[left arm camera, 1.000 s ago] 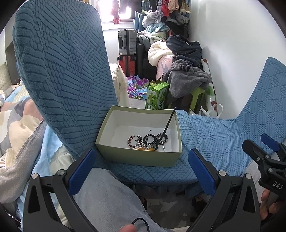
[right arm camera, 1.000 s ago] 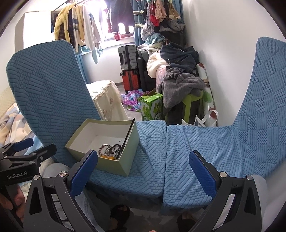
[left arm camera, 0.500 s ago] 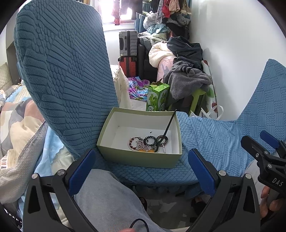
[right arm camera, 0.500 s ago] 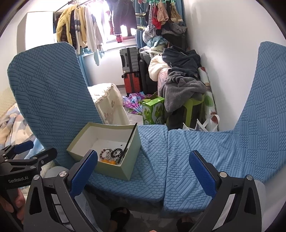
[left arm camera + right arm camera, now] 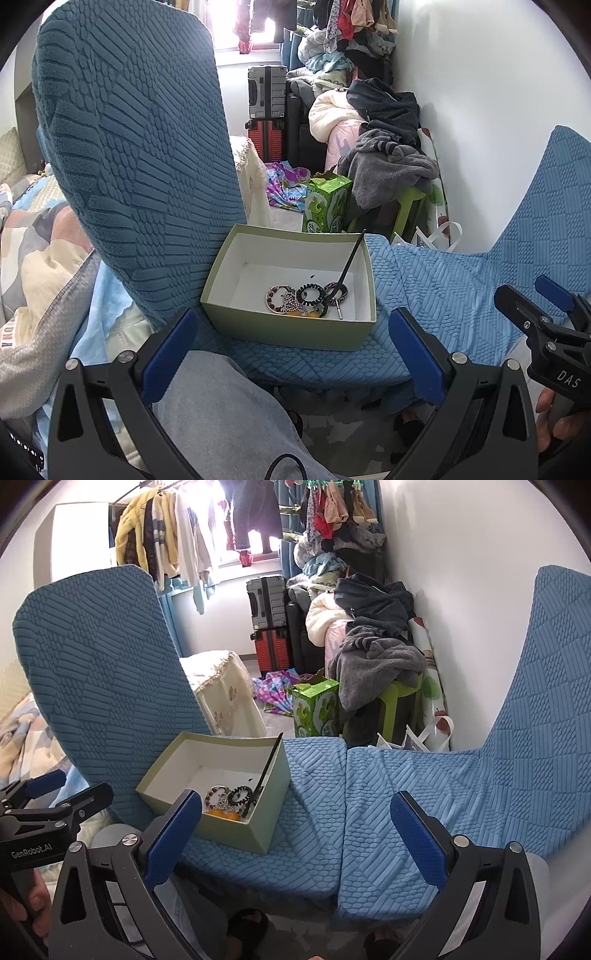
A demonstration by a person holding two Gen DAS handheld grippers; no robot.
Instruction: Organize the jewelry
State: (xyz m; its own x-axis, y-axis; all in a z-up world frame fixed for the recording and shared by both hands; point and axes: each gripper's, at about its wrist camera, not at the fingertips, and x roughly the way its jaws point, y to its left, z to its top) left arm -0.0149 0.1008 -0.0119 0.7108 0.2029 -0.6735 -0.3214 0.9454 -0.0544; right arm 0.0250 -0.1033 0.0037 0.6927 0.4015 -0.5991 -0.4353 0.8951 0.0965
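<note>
Both tools sit slightly farther back from the box than a second ago; contents unshifted. Left tool (image 5: 291,350) and right tool (image 5: 295,830) stand wide open, holding nothing. Ahead of the left tool, the green box (image 5: 255,325) holds the jewelry (image 5: 306,297) clustered together, a black stick (image 5: 351,258) leaning on its far-right wall. Sorting stage undetermined.

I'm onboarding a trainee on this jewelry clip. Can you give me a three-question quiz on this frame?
1. True or false: the left gripper holds a bracelet.
2. Where does the jewelry lie? A) on the chair seat B) inside the green box C) on the floor
3. What leans against the box's right wall, its top end past the rim?

Key: 1. False; both the left gripper and the right gripper have jaws open and empty. 2. B. 3. A thin black stick.
</note>
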